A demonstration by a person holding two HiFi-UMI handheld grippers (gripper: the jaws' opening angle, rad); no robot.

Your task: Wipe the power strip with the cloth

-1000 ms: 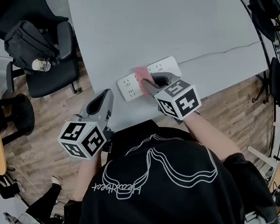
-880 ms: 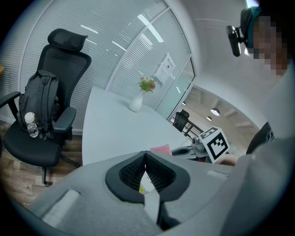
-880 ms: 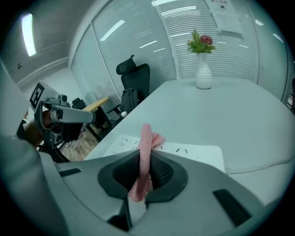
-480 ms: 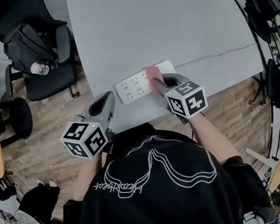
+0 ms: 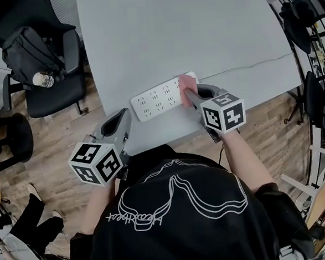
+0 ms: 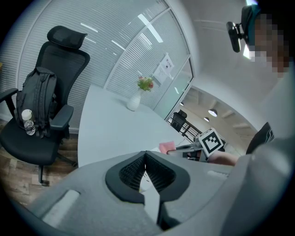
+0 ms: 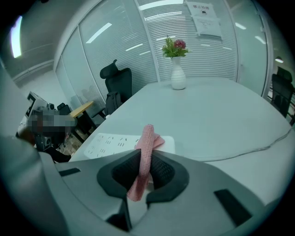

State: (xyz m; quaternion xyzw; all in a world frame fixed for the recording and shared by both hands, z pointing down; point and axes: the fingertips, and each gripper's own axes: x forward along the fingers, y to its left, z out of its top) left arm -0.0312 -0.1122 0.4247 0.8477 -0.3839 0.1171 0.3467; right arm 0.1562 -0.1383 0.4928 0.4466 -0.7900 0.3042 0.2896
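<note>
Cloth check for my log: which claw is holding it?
The right claw, shut on the pink cloth at the power strip; the left claw is shut, empty.

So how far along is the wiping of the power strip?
Done: the cloth is gripped and, over the last second, has swept from the middle of the power strip to its right end. In hand: the right hand-held gripper, shut on the cloth, holds it on that end. Left: the strip's left sockets, where no pass shows here. The left hand-held gripper is shut, empty and idle.
</note>
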